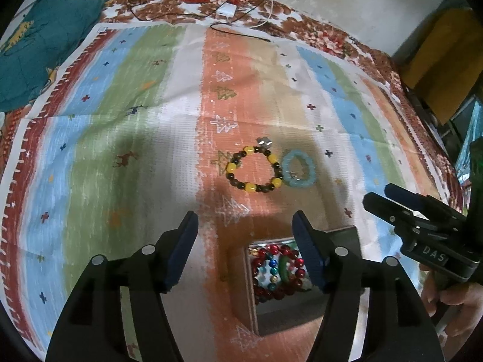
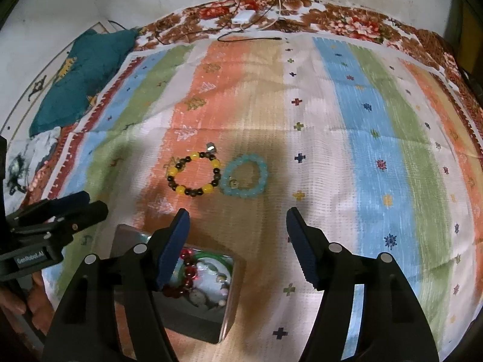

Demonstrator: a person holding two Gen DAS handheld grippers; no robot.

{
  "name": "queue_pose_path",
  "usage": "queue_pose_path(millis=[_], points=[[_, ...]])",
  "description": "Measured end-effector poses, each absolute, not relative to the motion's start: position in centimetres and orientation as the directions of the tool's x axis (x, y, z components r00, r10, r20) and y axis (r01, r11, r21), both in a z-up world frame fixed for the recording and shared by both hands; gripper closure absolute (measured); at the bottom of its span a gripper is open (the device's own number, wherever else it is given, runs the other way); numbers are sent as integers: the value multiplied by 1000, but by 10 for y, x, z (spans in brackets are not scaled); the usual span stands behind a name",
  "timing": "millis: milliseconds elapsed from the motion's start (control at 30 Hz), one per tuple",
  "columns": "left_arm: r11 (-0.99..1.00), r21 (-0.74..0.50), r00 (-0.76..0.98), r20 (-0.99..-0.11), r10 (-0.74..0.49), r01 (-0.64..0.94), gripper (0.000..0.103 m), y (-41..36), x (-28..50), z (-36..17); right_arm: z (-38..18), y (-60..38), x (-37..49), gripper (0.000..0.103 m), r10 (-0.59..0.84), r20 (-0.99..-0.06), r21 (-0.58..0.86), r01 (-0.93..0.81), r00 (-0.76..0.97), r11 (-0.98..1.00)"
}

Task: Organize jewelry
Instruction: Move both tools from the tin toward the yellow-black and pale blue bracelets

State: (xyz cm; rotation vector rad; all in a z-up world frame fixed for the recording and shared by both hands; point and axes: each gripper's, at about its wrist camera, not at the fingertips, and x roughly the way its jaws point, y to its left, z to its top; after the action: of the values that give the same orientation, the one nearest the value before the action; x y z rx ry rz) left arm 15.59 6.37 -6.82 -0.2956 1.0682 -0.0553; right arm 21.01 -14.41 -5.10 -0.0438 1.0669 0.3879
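Observation:
A bracelet of yellow and dark beads with a silver charm lies on the striped mat. A light blue bead bracelet touches its right side. Nearer to me stands an open metal box holding red, green and multicoloured bead pieces. My left gripper is open above the mat, short of the bracelets, with its right finger over the box. My right gripper is open too, its left finger over the box. Nothing sits between either pair of fingers.
The striped mat lies on a floral cloth. A teal cloth is bunched at the far left. A white charger and cables lie at the far edge. A yellowish box stands at the right. A hand holds the right gripper.

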Motion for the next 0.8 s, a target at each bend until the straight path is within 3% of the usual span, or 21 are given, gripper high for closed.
queue_pose_path(millis=[800], points=[[963,-255,448,-873,-191,-87,32,57,184,-93,-84,-141,245,33,241,-889,129,-290,389,948]])
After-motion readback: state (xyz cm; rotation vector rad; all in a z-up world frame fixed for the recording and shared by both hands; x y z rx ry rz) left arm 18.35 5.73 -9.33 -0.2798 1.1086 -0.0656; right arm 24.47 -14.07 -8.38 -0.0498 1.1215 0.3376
